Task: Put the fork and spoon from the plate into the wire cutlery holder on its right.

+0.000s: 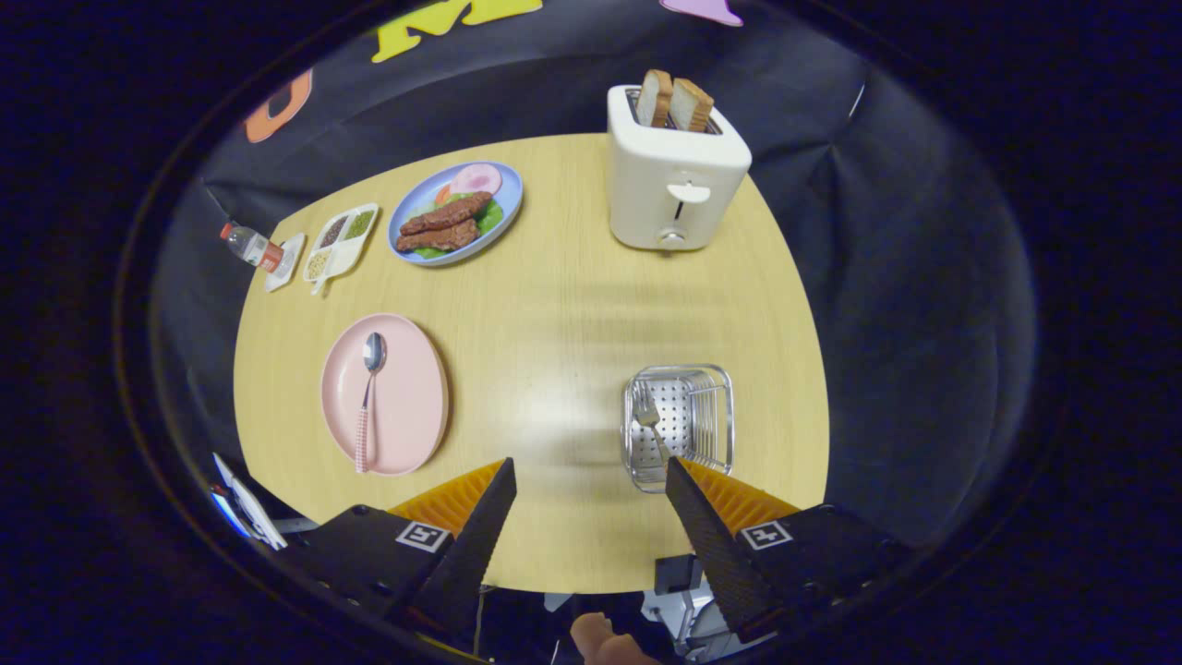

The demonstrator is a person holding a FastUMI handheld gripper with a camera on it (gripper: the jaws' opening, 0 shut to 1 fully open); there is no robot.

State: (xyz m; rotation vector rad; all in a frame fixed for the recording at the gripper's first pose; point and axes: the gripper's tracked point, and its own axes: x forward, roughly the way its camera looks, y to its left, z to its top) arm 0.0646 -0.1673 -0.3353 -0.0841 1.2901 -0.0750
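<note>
One of the two utensils is already home: the fork [649, 417] stands in the wire cutlery holder [681, 423], tines up, leaning toward its left wall. The spoon [367, 397] remains outstanding, lying lengthwise on the pink plate [386, 394], bowl pointing away from the gripper and its checked handle toward the near rim.

The gripper [591, 480] hangs above the bare table [554, 305] between plate and holder, jaws wide apart and holding nothing; the right finger's tip overlaps the holder's near edge in this view.

Judgement on the step in hand, fetching the spoon:
- Swing left and descend over the handle, not the bowl (the handle offers the straighter, grippier section).
- Set the fingers across the handle, one on each side, and close only once both tips are low against the plate.
- Lift straight up, since a flat spoon may skid on a smooth plate.
- Carry it handle-down to the free right side of the holder, clear of the fork.

Further off stand a toaster [677, 175] with bread, a blue food plate [456, 214], a divided condiment tray [340, 240] and a small bottle [251, 247], all well apart from the working path.
</note>
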